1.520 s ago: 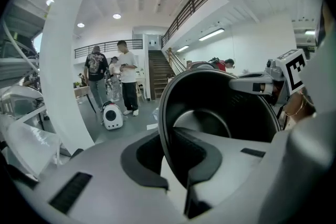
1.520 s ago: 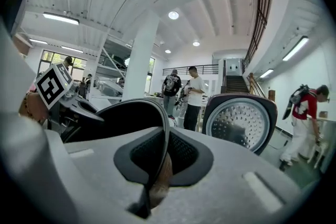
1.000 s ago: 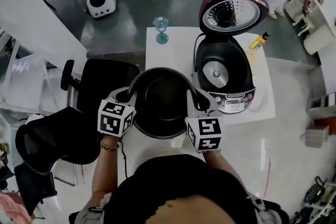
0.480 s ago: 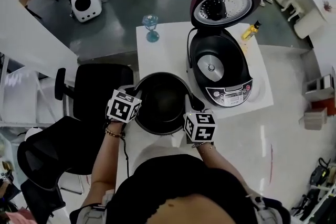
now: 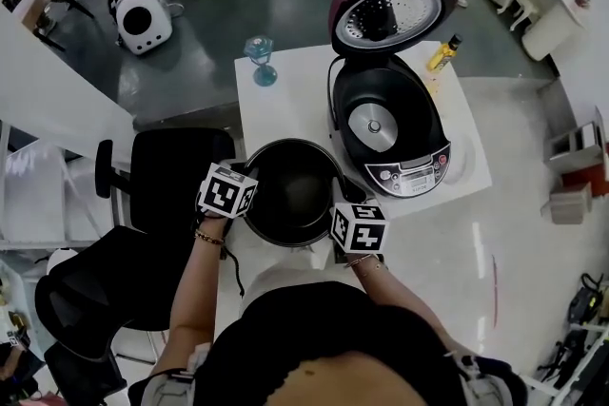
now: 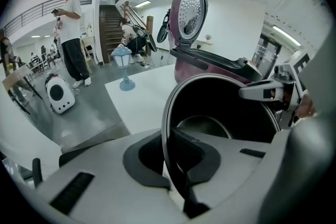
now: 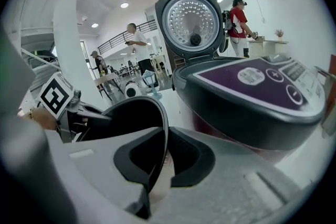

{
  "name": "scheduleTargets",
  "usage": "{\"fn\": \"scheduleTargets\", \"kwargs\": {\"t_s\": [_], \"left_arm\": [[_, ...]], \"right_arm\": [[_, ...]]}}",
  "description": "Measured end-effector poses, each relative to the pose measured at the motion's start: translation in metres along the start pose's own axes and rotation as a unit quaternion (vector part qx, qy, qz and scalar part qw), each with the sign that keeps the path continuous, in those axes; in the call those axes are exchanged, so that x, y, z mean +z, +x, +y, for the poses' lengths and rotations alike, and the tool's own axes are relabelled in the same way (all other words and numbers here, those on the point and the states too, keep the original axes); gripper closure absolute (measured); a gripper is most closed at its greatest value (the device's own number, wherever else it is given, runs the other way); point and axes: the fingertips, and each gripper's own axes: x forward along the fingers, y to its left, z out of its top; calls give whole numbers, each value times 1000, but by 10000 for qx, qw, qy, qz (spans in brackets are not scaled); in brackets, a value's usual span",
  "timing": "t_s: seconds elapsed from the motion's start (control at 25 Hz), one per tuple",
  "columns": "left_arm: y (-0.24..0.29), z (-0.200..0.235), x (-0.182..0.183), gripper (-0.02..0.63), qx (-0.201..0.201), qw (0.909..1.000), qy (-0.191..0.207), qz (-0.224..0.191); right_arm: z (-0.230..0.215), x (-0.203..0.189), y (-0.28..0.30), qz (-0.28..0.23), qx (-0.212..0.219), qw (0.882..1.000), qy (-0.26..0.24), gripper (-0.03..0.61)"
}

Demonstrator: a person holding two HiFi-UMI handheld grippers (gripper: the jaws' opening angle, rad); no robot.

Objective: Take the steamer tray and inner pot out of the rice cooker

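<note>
Clearly, the inner pot [image 5: 290, 190] is held out of the rice cooker [image 5: 390, 124], over the near part of the white surface [image 5: 285, 105] and just beside the cooker's front left. Whether its base rests on the surface cannot be told. The left gripper [image 5: 251, 187] is clamped on the pot's left rim; in the left gripper view its fingers [image 6: 147, 160] are pressed narrowly together, one outside and one inside the thin wall. The right gripper [image 5: 343, 196] is clamped on the opposite rim in the same way, its fingers [image 7: 189, 157] closed on the metal edge. The pot's dark interior is seen to be empty. The cooker's purple lid [image 5: 390, 9] is raised upright, and the round heating plate is exposed in the open cavity. A blue stemmed glass [image 5: 261, 60] stands at the far left corner of the surface, and a yellow bottle [image 5: 441, 54] stands near the cooker's far right.
</note>
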Motion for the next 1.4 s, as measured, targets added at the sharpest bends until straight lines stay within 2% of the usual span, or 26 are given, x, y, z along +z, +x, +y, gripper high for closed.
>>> {"fn": "scheduleTargets", "kwargs": {"t_s": [0.4, 0.72, 0.76, 0.84, 0.88, 1.04, 1.16, 1.24, 1.28, 1.4], "left_arm": [[11, 0, 2, 604, -36, 9998, 195, 74], [10, 1, 3, 600, 85, 9986, 491, -168], [9, 3, 3, 582, 166, 9981, 552, -198], [6, 6, 8, 465, 354, 9963, 732, -292], [4, 6, 10, 433, 421, 9954, 799, -326], [-16, 8, 14, 395, 595, 9940, 767, -506], [-48, 14, 14, 382, 857, 9914, 436, -884], [-76, 16, 22, 381, 1064, 9847, 154, -1373], [-92, 17, 28, 382, 1211, 9781, -30, -1693], [-140, 11, 38, 385, 1535, 9489, -608, -2690]], "right_arm": [[-11, -11, 13, 225, -108, 9996, 106, 555], [-10, -15, 16, 262, -93, 9996, 26, 554], [-9, -15, 15, 256, -75, 9996, -19, 551], [-7, -13, 13, 223, -20, 9997, -72, 528], [-6, -11, 10, 204, 2, 9998, -87, 519], [-6, -6, -9, 101, 87, 9997, -181, 509], [-11, 0, -34, -28, 208, 9998, 6, 509], [-14, 6, -53, -193, 286, 9994, 24, 509], [-14, 10, -62, -290, 343, 9990, -34, 509], [-11, 21, -89, -665, 535, 9960, -279, 509]]}}
